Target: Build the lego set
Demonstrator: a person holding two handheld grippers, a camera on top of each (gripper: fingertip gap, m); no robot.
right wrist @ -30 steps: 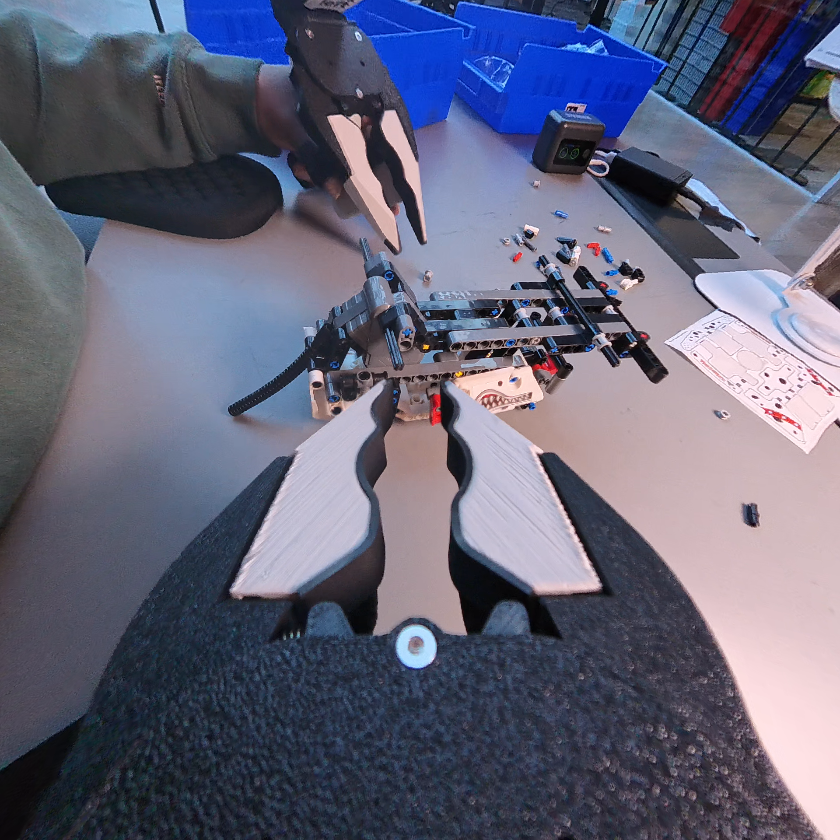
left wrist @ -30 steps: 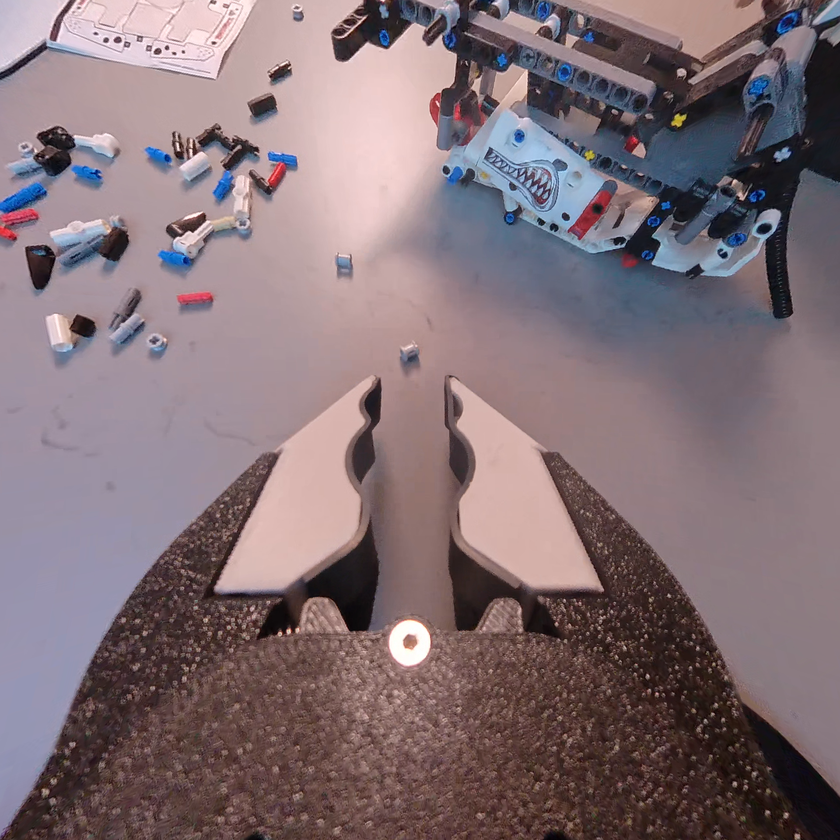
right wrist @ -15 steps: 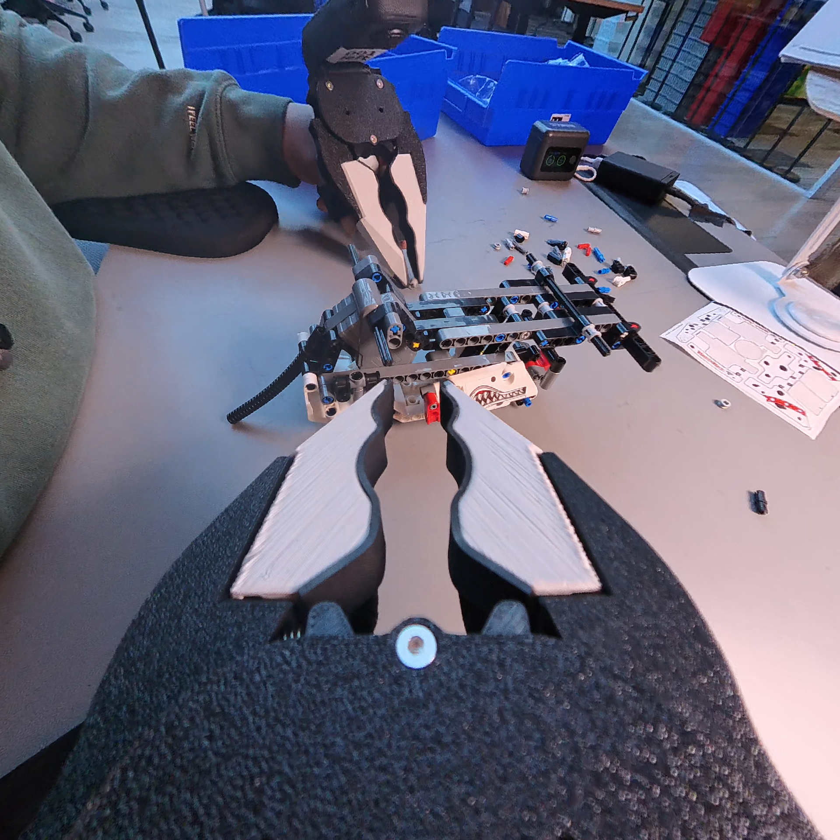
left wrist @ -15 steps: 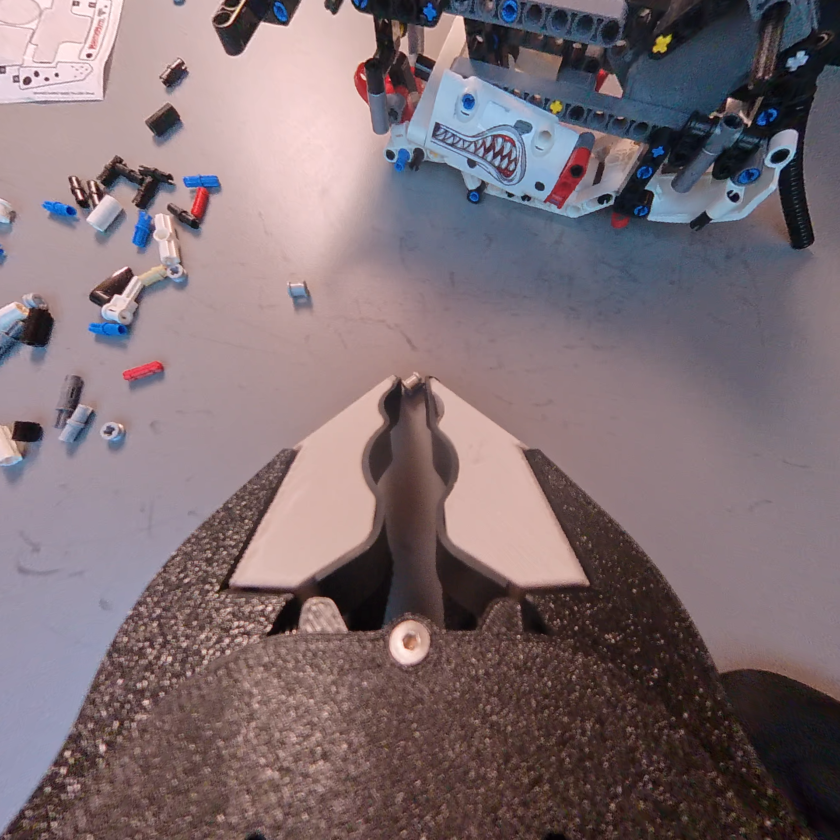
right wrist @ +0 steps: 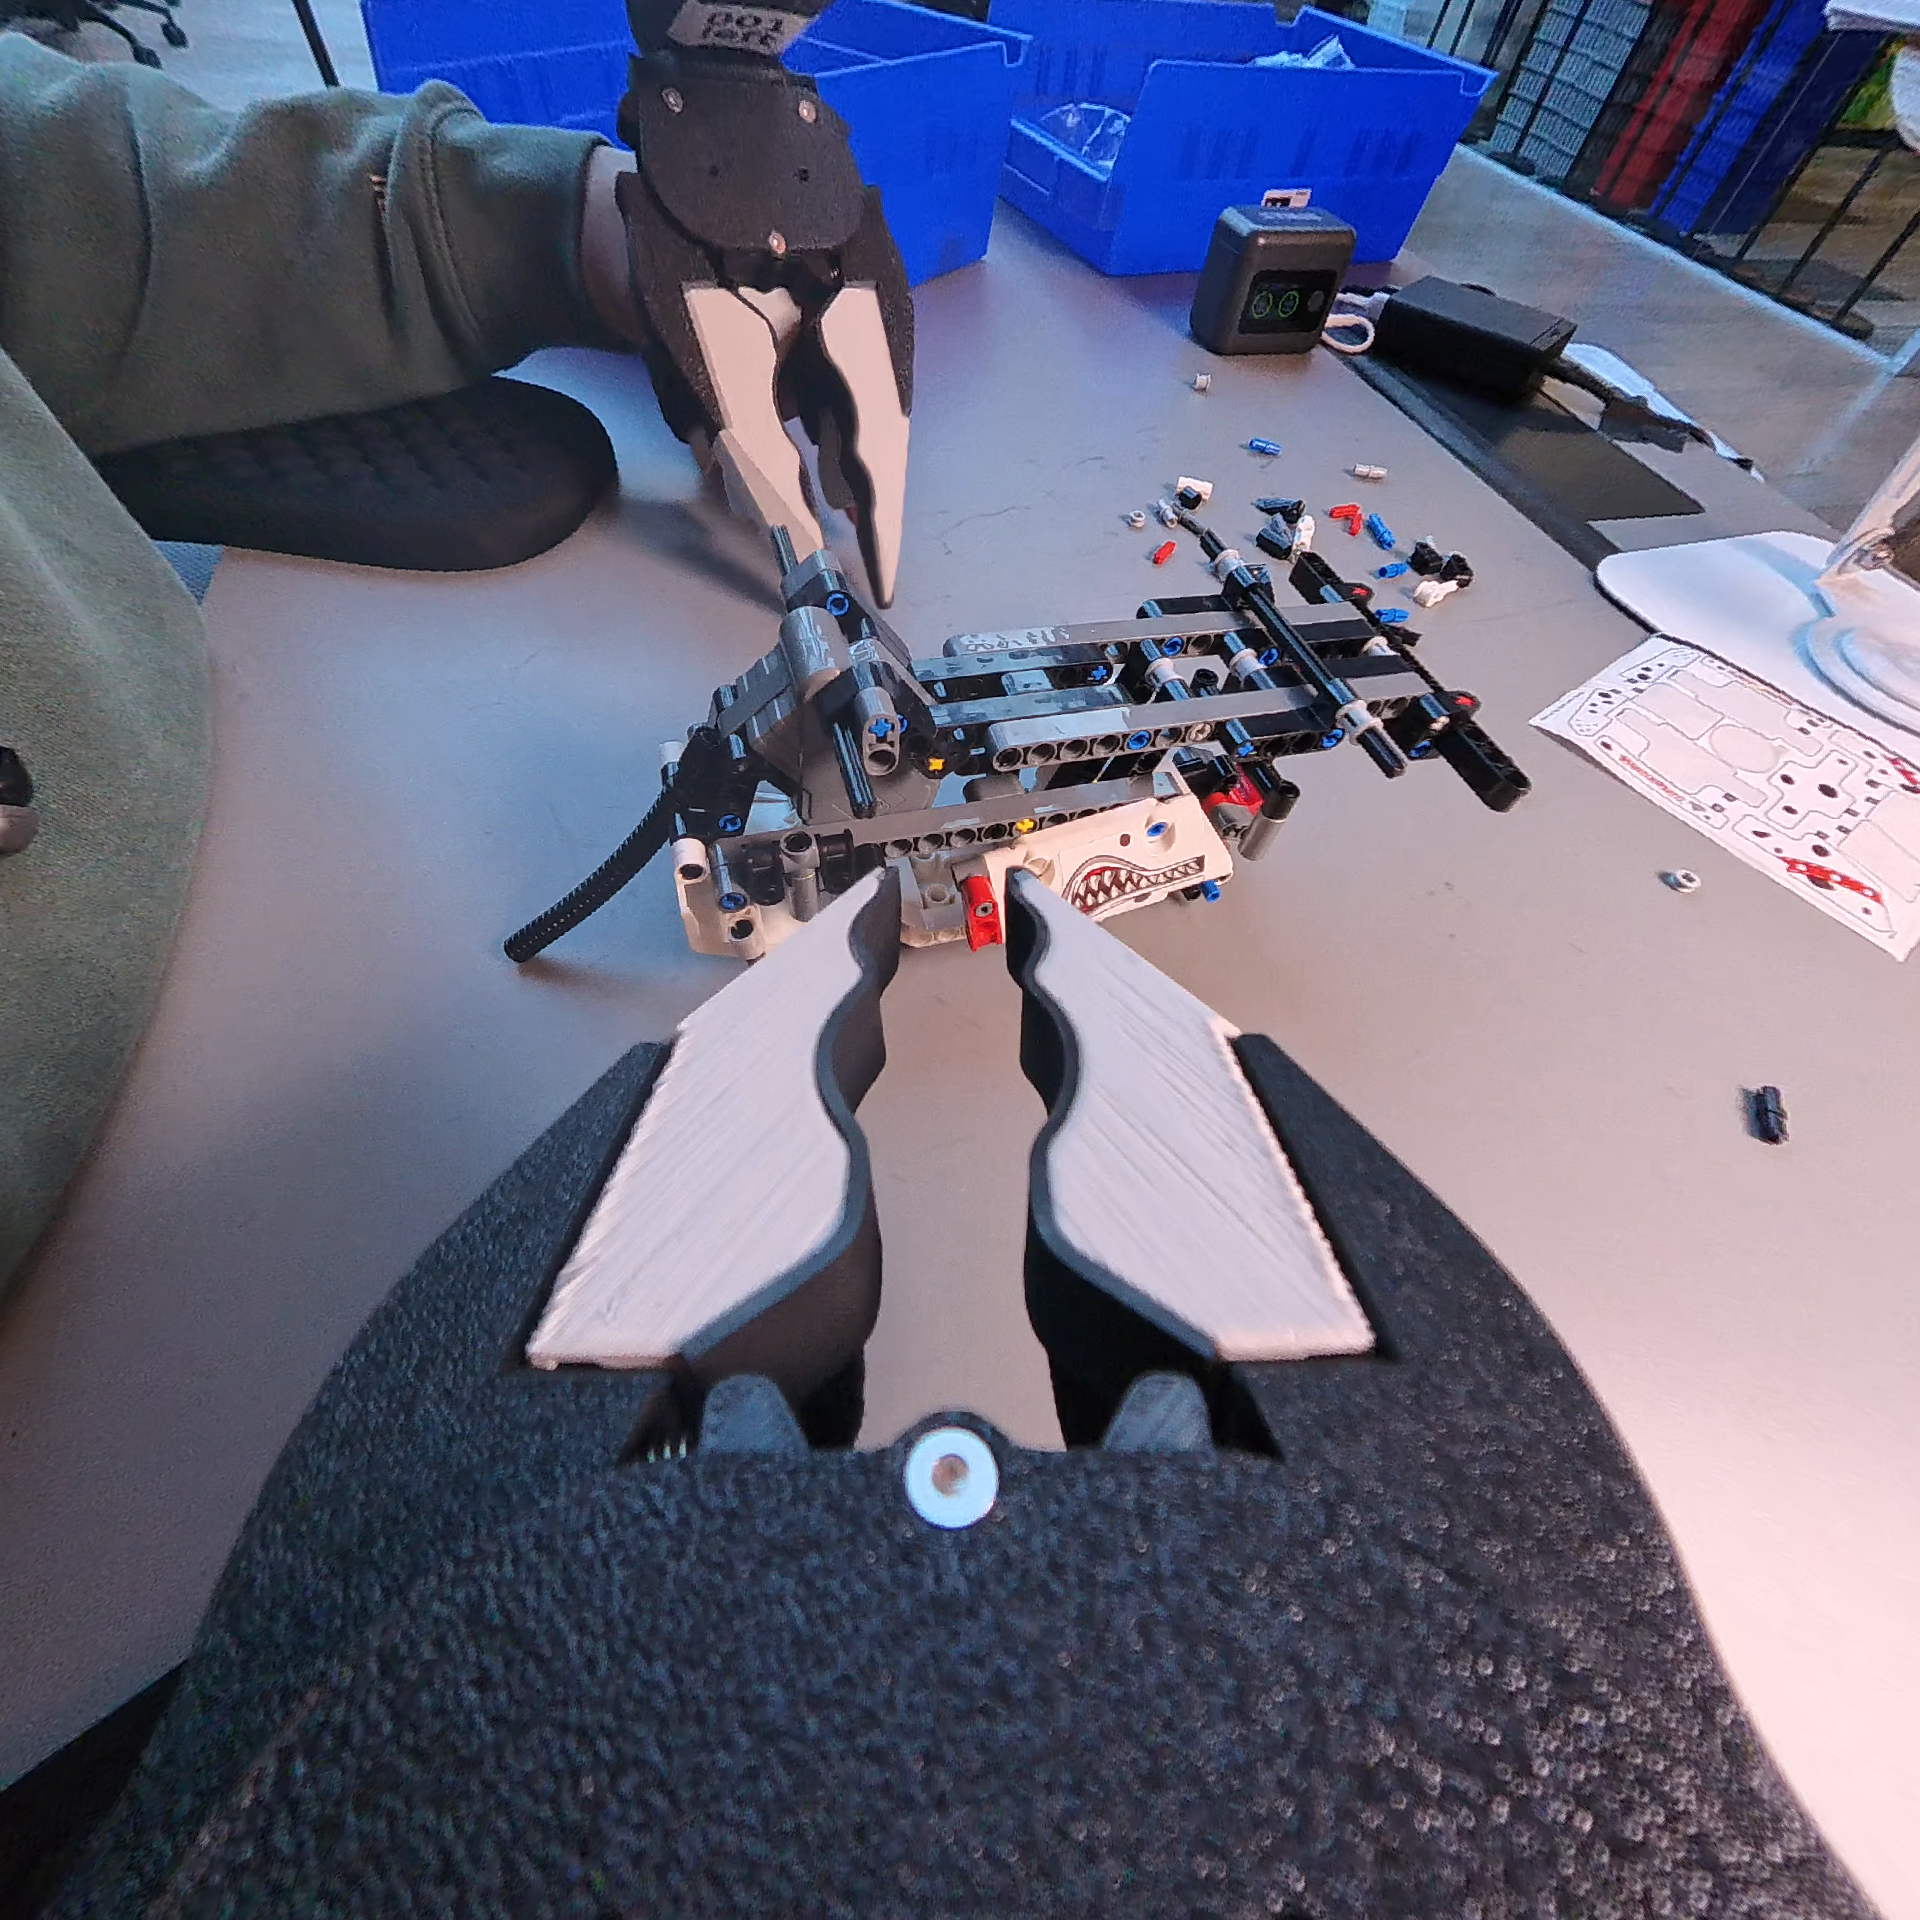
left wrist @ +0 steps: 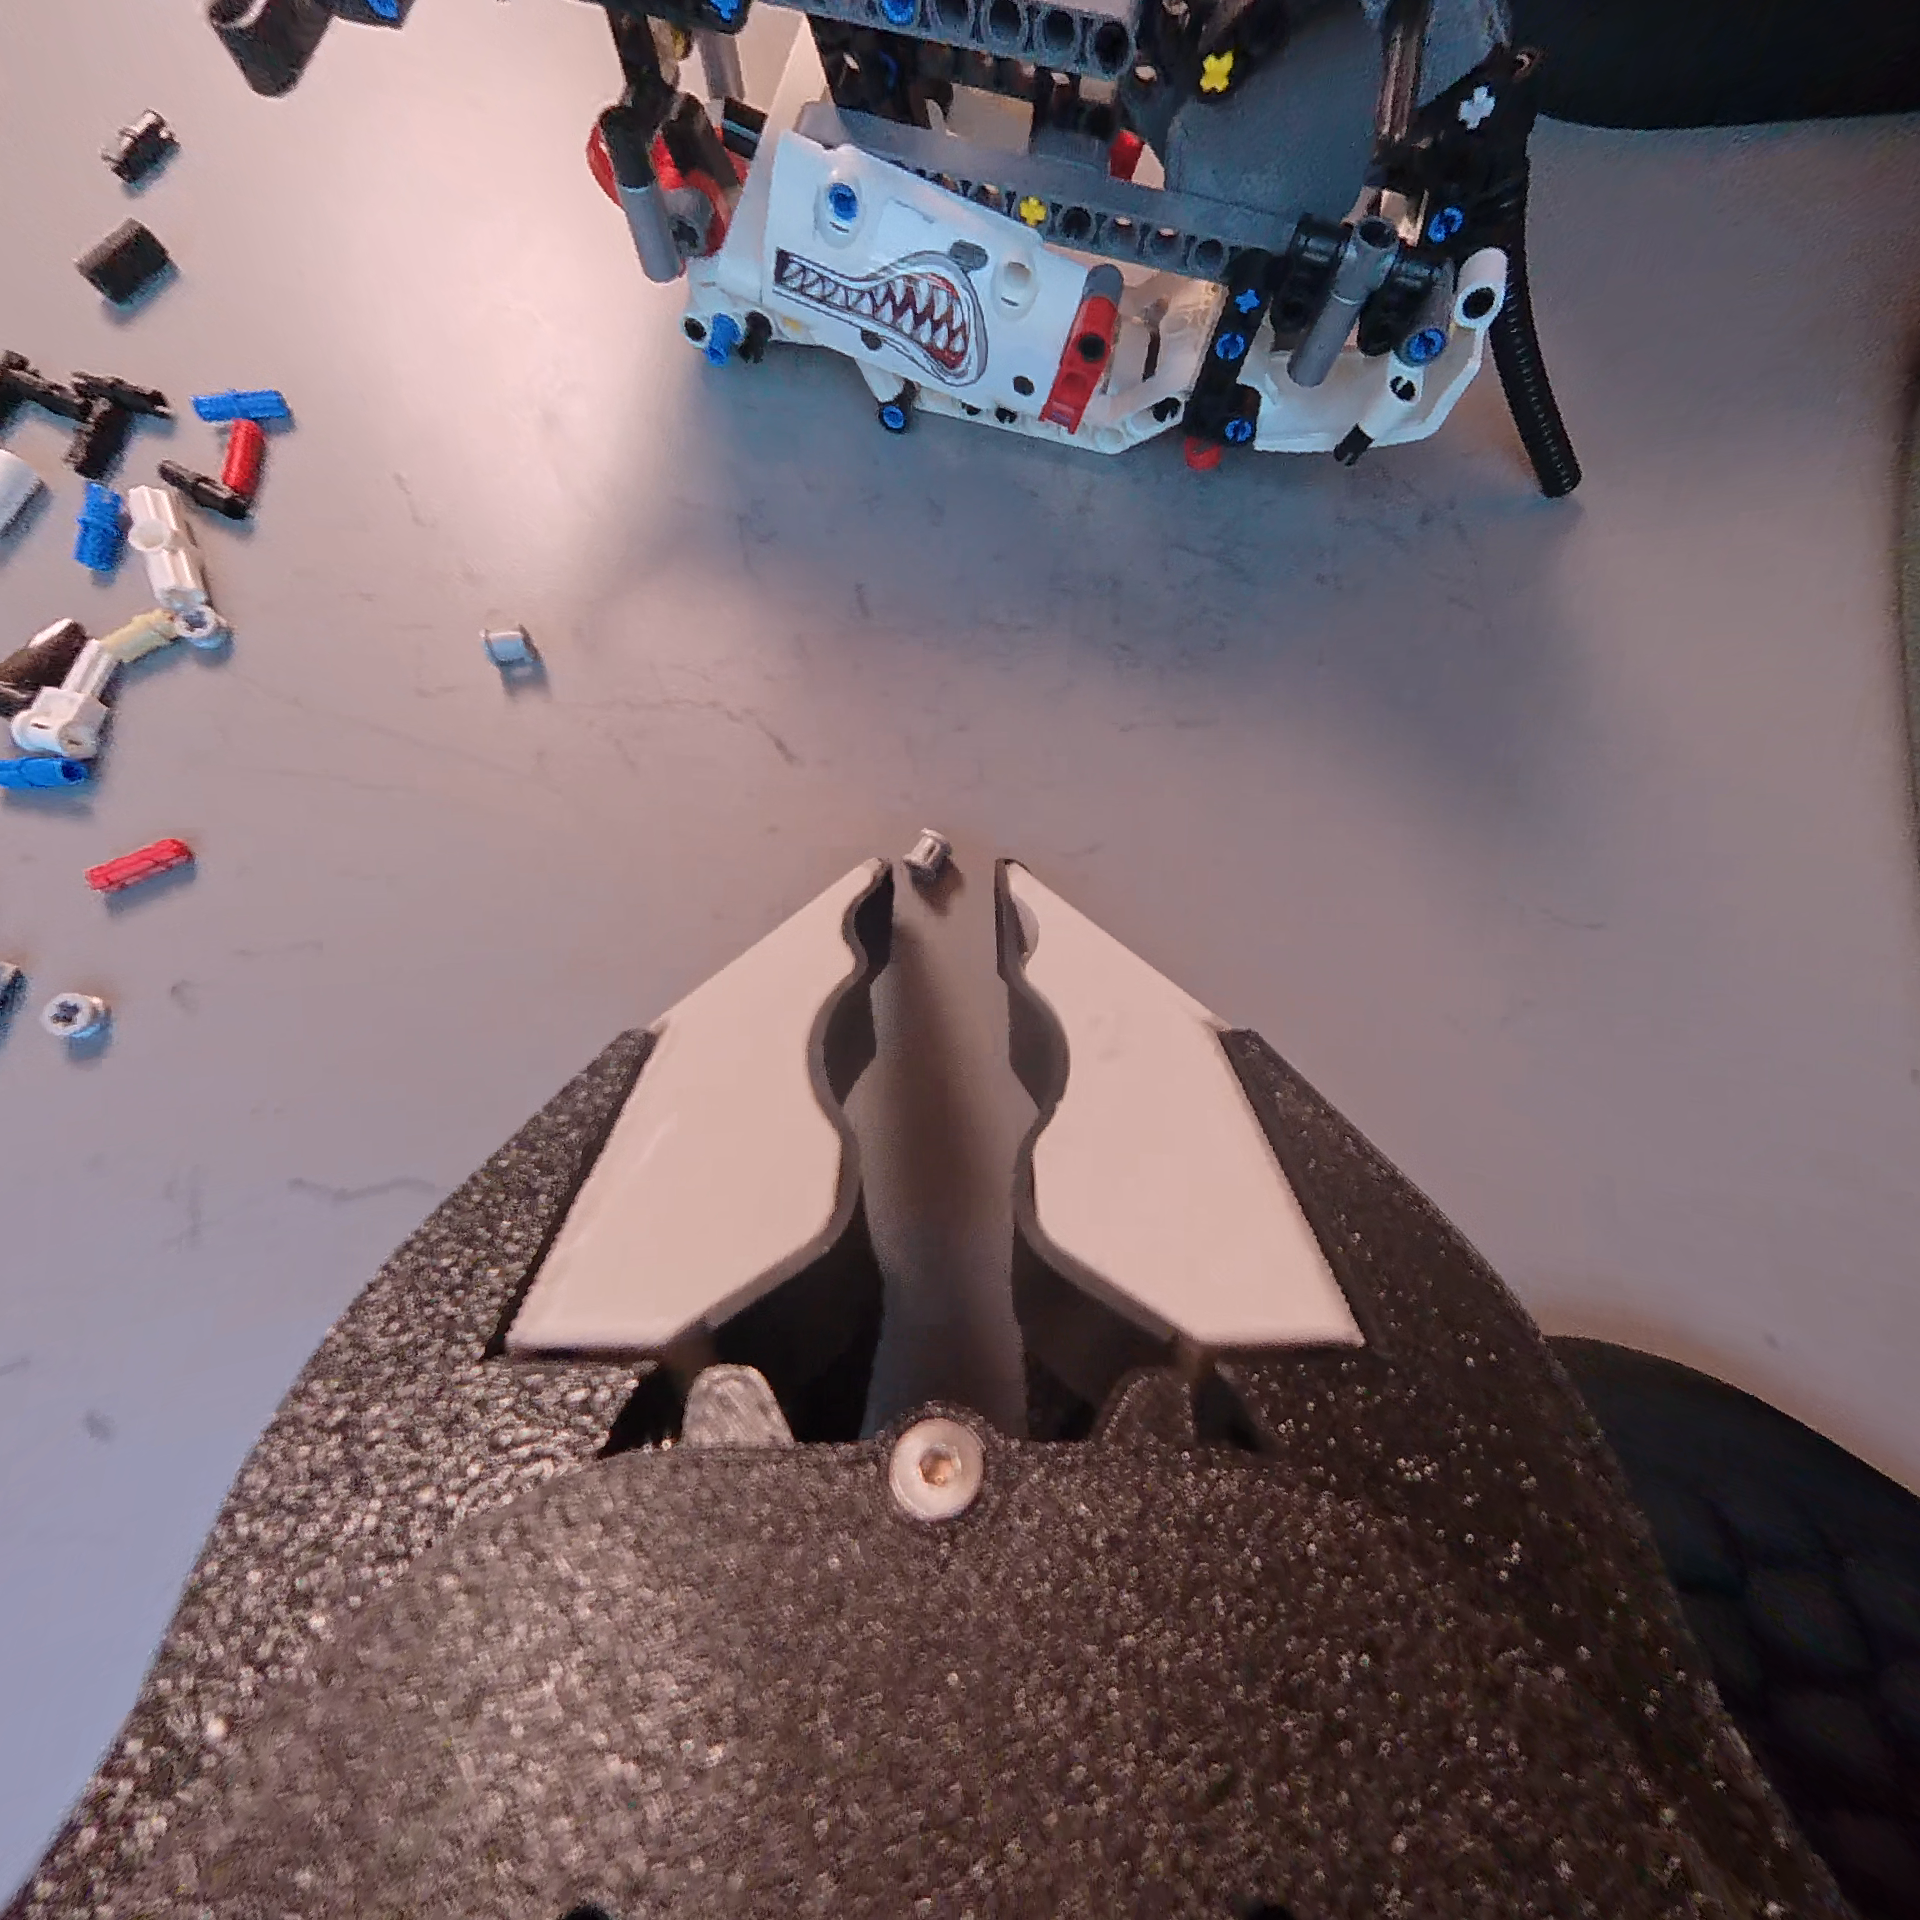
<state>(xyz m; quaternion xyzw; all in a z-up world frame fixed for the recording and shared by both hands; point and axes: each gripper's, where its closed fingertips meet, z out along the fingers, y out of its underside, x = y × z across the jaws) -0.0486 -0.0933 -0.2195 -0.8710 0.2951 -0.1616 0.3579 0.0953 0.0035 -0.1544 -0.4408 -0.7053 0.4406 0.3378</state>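
Observation:
The half-built lego model [left wrist: 987,301], white with a shark-mouth sticker and grey and black beams, stands on the grey table; it also shows in the right wrist view [right wrist: 1039,748]. My left gripper [left wrist: 943,871] is slightly open. A small grey bush [left wrist: 925,857] lies between its tips, nearer the left one, and the jaws stand wider than it. From the right wrist view the left gripper [right wrist: 847,566] hangs just behind the model's rear end. My right gripper [right wrist: 951,894] is open and empty, its tips just in front of the model's white side.
Loose small parts [left wrist: 135,540] lie at the left, with another grey bush [left wrist: 509,646] apart from them. A sticker sheet [right wrist: 1745,790], blue bins [right wrist: 1226,145], a black device [right wrist: 1273,275] and a person's sleeve [right wrist: 260,239] ring the table. A black pin [right wrist: 1766,1112] lies at the right. There is about 20 cm between the tips of the two grippers.
The left gripper closed on the grey bush, moved toward the model, and has now opened partway so the bush sits loose between the tips. The right gripper stayed open and edged closer to the model.

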